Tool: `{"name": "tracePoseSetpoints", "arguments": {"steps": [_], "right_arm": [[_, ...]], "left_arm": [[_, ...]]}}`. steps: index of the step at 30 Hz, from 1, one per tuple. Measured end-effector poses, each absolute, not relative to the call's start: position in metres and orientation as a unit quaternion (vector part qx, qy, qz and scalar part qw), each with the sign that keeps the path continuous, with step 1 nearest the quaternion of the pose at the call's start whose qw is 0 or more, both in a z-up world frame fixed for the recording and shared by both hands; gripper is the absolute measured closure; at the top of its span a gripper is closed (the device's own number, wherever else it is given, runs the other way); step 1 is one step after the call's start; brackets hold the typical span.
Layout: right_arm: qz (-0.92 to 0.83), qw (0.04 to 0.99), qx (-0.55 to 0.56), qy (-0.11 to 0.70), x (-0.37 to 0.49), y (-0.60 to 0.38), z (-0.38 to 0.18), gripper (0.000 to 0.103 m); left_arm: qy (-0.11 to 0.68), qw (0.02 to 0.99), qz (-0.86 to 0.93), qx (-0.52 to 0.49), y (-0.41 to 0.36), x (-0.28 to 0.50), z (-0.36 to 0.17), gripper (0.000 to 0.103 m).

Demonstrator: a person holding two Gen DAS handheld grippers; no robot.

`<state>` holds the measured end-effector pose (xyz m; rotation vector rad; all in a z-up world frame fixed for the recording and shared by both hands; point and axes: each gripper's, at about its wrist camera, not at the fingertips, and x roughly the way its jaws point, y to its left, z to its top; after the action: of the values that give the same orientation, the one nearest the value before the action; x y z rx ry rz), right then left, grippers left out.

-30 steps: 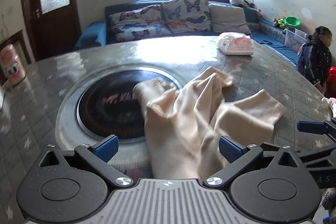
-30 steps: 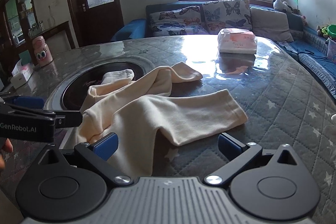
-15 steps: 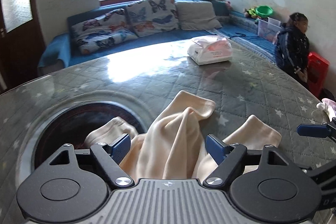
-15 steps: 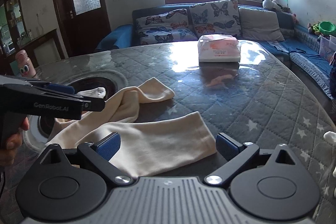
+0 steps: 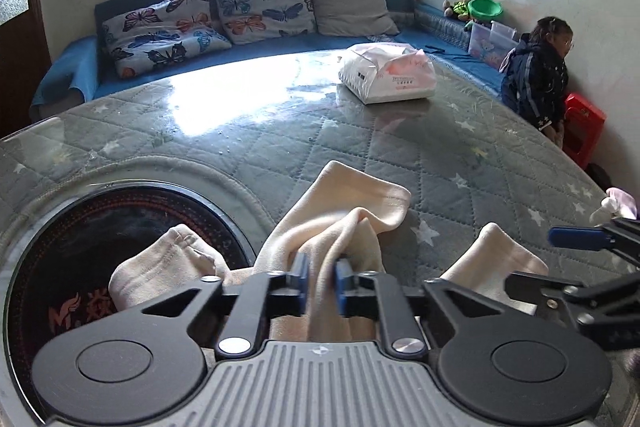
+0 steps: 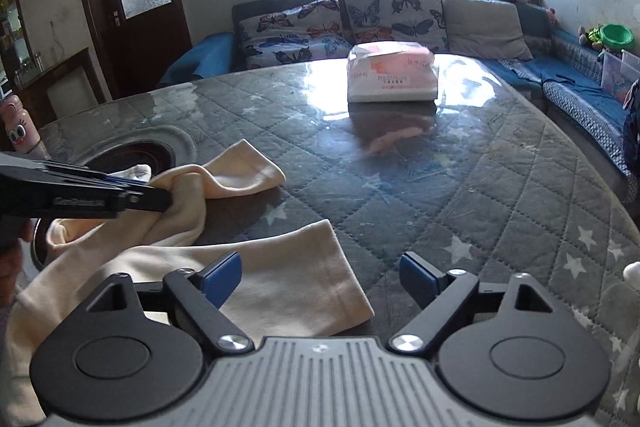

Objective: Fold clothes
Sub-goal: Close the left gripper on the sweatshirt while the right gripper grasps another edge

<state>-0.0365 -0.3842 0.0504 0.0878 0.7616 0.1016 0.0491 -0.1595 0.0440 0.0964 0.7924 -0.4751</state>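
Note:
A cream long-sleeved garment (image 5: 344, 223) lies crumpled on the quilted grey table (image 5: 360, 147), partly over the round black hotplate (image 5: 100, 239). My left gripper (image 5: 320, 283) is shut on a bunched fold of the garment; it also shows in the right wrist view (image 6: 160, 199) pinching the cloth. My right gripper (image 6: 320, 277) is open, just above the garment's right sleeve cuff (image 6: 312, 283). Its blue fingertips (image 5: 576, 238) show at the right edge of the left wrist view. One sleeve cuff (image 6: 248, 171) points toward the table's far side.
A white and pink tissue pack (image 6: 390, 75) sits on the far side of the table. A blue sofa with butterfly cushions (image 6: 340, 23) runs behind it. A child (image 5: 536, 87) sits at the right by a red stool. A pink bottle (image 6: 20, 127) stands far left.
My left gripper has closed on a fold of the garment and bunched it up. My right gripper has moved forward over the right sleeve cuff, staying open.

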Motion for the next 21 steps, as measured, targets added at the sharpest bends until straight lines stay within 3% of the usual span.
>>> {"name": "tracePoseSetpoints", "arguments": {"steps": [3,7,13,15,21], "right_arm": [[0.054,0.922,0.046,0.382,-0.031,-0.385,0.043,0.03],[0.052,0.921,0.03,0.385,-0.029,-0.379,0.036,0.035],[0.05,0.923,0.008,0.381,-0.032,-0.372,0.037,0.063],[0.051,0.923,0.009,0.381,-0.034,-0.372,0.038,0.077],[0.053,0.927,-0.005,0.372,-0.042,-0.368,0.042,0.091]], "left_arm": [[0.374,0.899,-0.226,0.045,-0.155,0.047,0.047,0.097],[0.365,0.904,-0.218,0.042,-0.147,0.044,0.051,0.099],[0.357,0.914,-0.192,0.028,-0.124,0.032,0.056,0.1],[0.353,0.918,-0.18,0.025,-0.115,0.026,0.058,0.1],[0.337,0.93,-0.147,0.012,-0.085,0.007,0.068,0.1]]}}
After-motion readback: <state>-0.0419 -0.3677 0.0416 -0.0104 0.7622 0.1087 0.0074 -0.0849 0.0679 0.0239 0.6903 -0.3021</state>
